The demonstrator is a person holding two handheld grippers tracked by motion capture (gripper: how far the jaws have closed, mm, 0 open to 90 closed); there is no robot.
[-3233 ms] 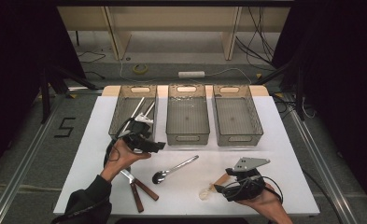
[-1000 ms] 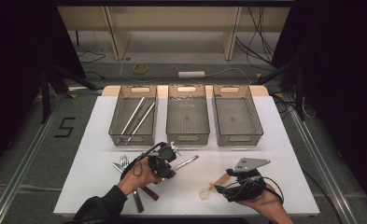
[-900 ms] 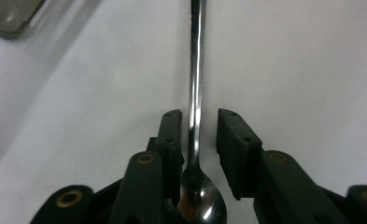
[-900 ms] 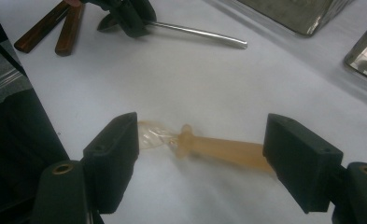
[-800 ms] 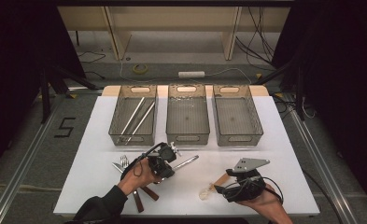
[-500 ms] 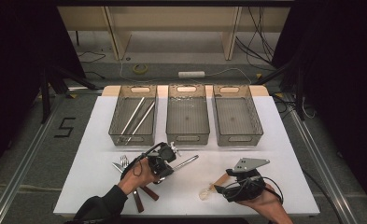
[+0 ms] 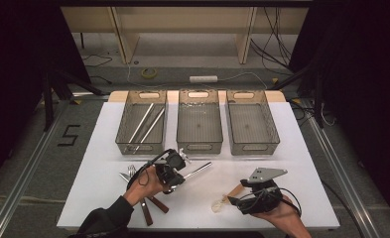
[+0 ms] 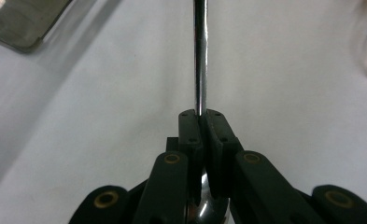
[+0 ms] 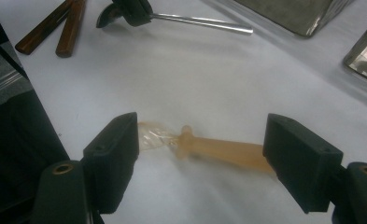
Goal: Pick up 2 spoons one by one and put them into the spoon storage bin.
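Note:
A metal spoon [image 7: 198, 170] lies on the white table [image 7: 108, 139] in front of the bins. My left gripper [image 7: 175, 172] is shut on it. In the left gripper view the jaws [image 8: 201, 122] pinch the handle [image 8: 200, 56] just above the bowl, and the handle runs straight ahead. At the front right my right gripper [image 7: 236, 200] stands open. A clear plastic spoon with a tan handle [image 9: 218, 150] lies on the table between its wide-apart jaws [image 9: 202, 133], untouched.
Three clear bins stand in a row at the back: the left one [image 7: 124, 130] holds two metal rods [image 7: 146, 123]; the middle [image 7: 199, 147] and right [image 7: 271, 130] ones look empty. Wooden-handled cutlery [image 7: 150, 204] lies by my left hand.
My left gripper came down from the left bin to the metal spoon and closed on it. The right gripper has stayed around the plastic spoon.

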